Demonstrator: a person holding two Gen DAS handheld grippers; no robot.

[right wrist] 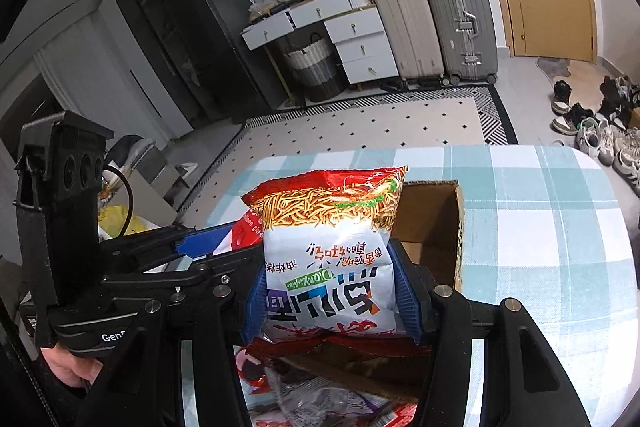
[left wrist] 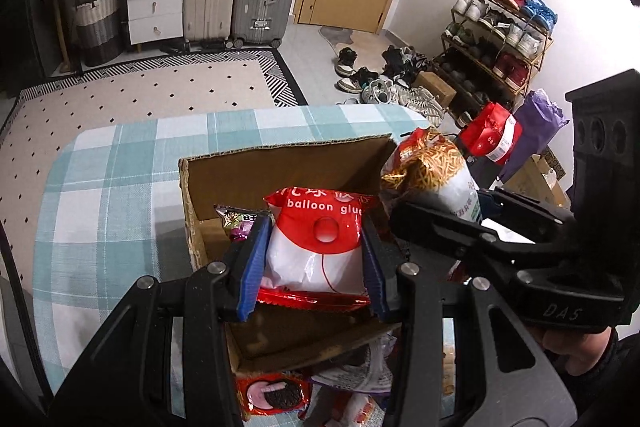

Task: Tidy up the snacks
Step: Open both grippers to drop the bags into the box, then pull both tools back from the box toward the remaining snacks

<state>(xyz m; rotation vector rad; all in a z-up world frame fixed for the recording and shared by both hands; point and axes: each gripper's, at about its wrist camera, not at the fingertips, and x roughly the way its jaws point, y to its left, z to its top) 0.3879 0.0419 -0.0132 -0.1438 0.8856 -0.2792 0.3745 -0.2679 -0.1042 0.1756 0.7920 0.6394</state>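
- The left gripper (left wrist: 316,259) is clamped on a red-and-white packet (left wrist: 316,247) printed "balloon glue", its blue pads (left wrist: 252,267) pressing the packet's two sides with the jaws set narrow.
- That packet hangs over the open cardboard box (left wrist: 248,179), which sits on the teal plaid tablecloth (left wrist: 100,187).
- A purple snack bag (left wrist: 240,223) lies inside the box, against its left wall.
- The right gripper (right wrist: 332,287) grips a noodle snack bag (right wrist: 332,227), red on top and white below, with blue pads (right wrist: 404,291) tight on both sides and the jaws about half open.
- This bag is held upright at the box's near corner, just beside the left gripper's packet.
- More snack packets (left wrist: 276,397), one showing a chocolate sandwich cookie, lie on the cloth in front of the box.
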